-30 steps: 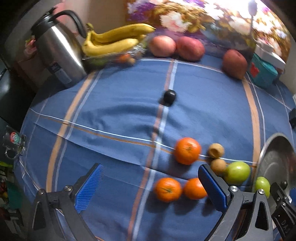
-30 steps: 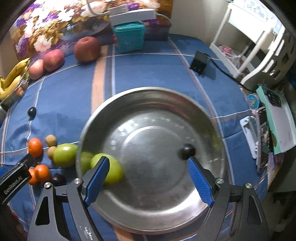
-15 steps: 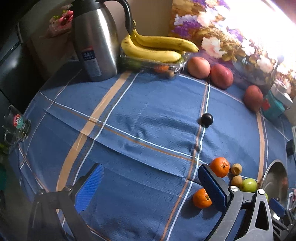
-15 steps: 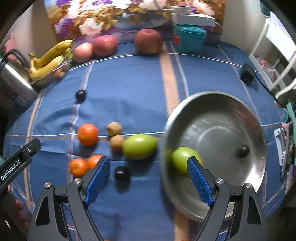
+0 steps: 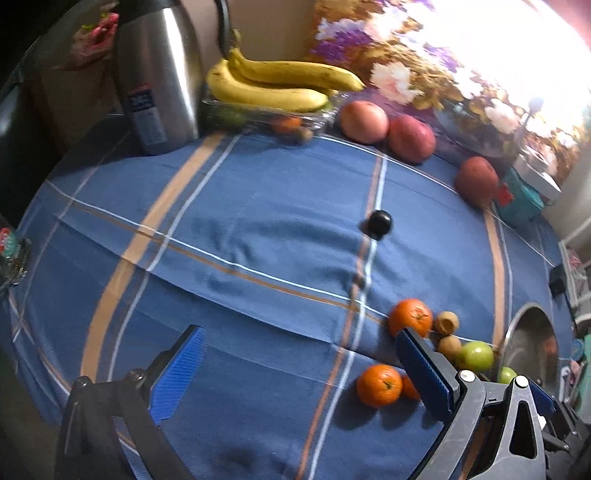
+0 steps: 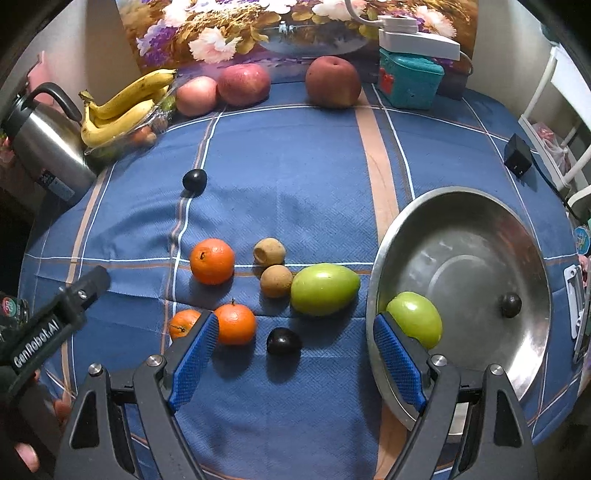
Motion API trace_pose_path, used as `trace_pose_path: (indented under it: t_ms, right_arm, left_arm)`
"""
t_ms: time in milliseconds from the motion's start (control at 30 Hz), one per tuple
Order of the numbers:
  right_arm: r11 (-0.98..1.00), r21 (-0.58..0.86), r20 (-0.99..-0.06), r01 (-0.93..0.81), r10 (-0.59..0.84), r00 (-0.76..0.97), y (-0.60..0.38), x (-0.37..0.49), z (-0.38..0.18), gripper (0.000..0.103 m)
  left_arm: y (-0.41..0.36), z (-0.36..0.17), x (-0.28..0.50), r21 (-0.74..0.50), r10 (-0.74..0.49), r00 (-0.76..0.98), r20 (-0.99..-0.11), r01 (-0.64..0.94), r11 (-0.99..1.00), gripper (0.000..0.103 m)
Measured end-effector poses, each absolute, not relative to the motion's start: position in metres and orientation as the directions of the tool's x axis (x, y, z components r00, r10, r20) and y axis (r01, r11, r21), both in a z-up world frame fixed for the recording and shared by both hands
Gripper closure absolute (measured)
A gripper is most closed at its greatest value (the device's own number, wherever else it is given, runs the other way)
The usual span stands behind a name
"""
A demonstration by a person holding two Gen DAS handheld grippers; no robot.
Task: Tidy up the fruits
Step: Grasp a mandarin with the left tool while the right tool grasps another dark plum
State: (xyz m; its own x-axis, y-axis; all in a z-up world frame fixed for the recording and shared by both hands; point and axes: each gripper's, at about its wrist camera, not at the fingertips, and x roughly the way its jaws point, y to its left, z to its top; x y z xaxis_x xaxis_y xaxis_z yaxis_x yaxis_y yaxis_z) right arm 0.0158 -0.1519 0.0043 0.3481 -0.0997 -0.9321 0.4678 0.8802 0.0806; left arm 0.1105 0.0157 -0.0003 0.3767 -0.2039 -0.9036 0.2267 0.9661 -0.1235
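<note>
Blue plaid tablecloth with tan stripes [image 6: 295, 177] covers the table; floral painting [image 6: 280, 26] leans at the back wall.

Right gripper [image 6: 295, 363]: blue-padded jaws spread wide, nothing between them, hovering over the cloth just short of the small dark plum [image 6: 283, 341]. Left gripper [image 5: 303, 373]: also spread wide and empty, over bare cloth; its body shows at the left edge of the right view.

Large round stainless steel bowl [image 6: 517, 236] sits on the right. Inside: one green oval fruit [image 6: 415, 318] against the near-left wall, and one small dark round fruit [image 6: 511, 305] toward the right side.

On the cloth, left of the bowl:
- larger green oval fruit [image 6: 325, 289], just beside the bowl rim
- two small brown round fruits [image 6: 273, 266], touching each other, the nearer one against the green fruit
- three orange tangerines: one alone [image 6: 212, 261], a pair [image 6: 221, 325] nearer, one partly hidden by the right gripper's left pad
- a second dark plum [image 6: 194, 180] well apart, farther back

Back row: three red apples [image 6: 243, 86], bananas [image 6: 122, 107] on a clear plastic tray, steel thermos jug [image 6: 44, 151], teal box [image 6: 410, 79].
</note>
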Motion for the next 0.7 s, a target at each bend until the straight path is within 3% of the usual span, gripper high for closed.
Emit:
trace_pose_path:
  t_ms: [333, 500, 633, 700]
  right_arm:
    - [0.887, 0.106, -0.922, 0.45, -0.082, 0.378, -0.149, 0.017, -0.001, 0.018]
    - [0.892, 0.132, -0.931, 0.432, -0.037, 0.362, -0.147, 0.019, -0.014, 0.035]
    - [0.896, 0.121, -0.945, 0.427, -0.028, 0.326, -0.145, 0.02, -0.028, 0.053]
    - [0.897, 0.125, -0.948, 0.425, -0.018, 0.317, -0.145, 0.02, -0.032, 0.055]
  left_arm:
    - [0.007, -0.018, 0.11, -0.142, -0.212, 0.304, -0.929, 0.236, 0.961, 0.001]
    - [-0.001, -0.034, 0.108, -0.16, -0.221, 0.24, -0.945, 0.249, 0.955, 0.014]
    - [-0.006, -0.043, 0.106, -0.201, -0.253, 0.194, -0.948, 0.253, 0.946, 0.017]
    - [-0.009, -0.045, 0.105, -0.22, -0.27, 0.179, -0.946, 0.256, 0.941, 0.02]
